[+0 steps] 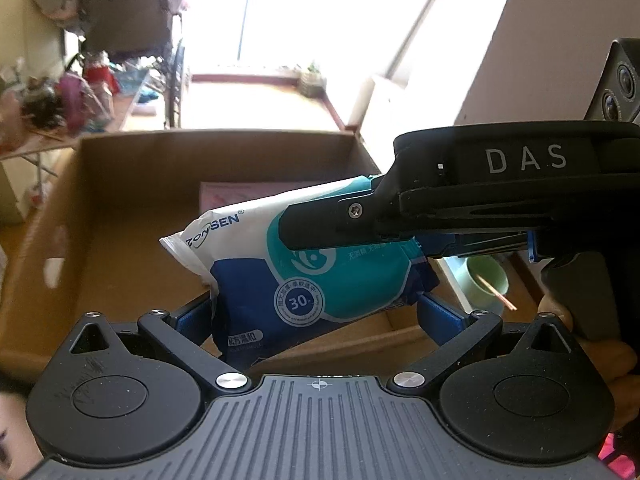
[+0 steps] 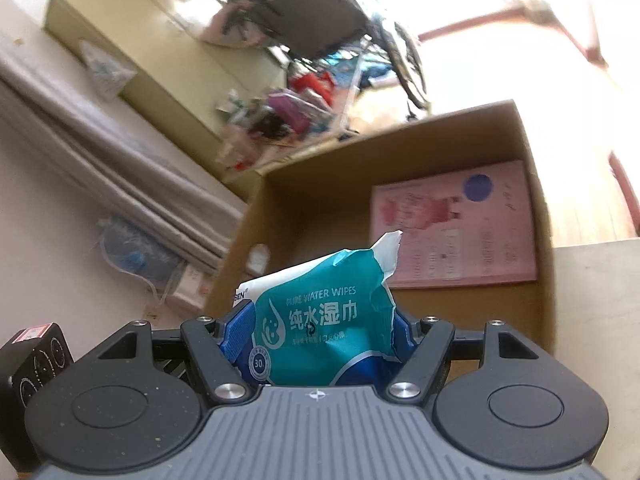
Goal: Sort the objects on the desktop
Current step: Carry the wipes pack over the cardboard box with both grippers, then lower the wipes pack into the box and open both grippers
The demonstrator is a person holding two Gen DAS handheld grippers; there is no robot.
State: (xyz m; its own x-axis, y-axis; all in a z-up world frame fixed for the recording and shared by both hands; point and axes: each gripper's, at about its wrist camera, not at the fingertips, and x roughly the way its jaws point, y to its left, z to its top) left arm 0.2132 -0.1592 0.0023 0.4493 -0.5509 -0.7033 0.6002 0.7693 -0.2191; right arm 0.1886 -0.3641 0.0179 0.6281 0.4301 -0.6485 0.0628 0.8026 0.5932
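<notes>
**Wipes pack held over the carton by both tongs**

Wipes pack (image 1: 280,264) hangs above the open cardboard box (image 1: 120,184), clear of its floor. We note the right gripper (image 2: 320,332) clamped across one end, blue pads pressed into the wrapper. The left gripper (image 1: 316,312) has the pack's lower end between its fingers; we cannot tell whether those pads press or only flank it. We judge it soft, light and crinkly: the film dents under the pads, so a grip across the thick middle should hold better than the crimped seam. Long axis runs diagonally in the left view, white sealed end up-left toward the box's far wall. A pink booklet (image 2: 452,224) lies flat inside.
</notes>
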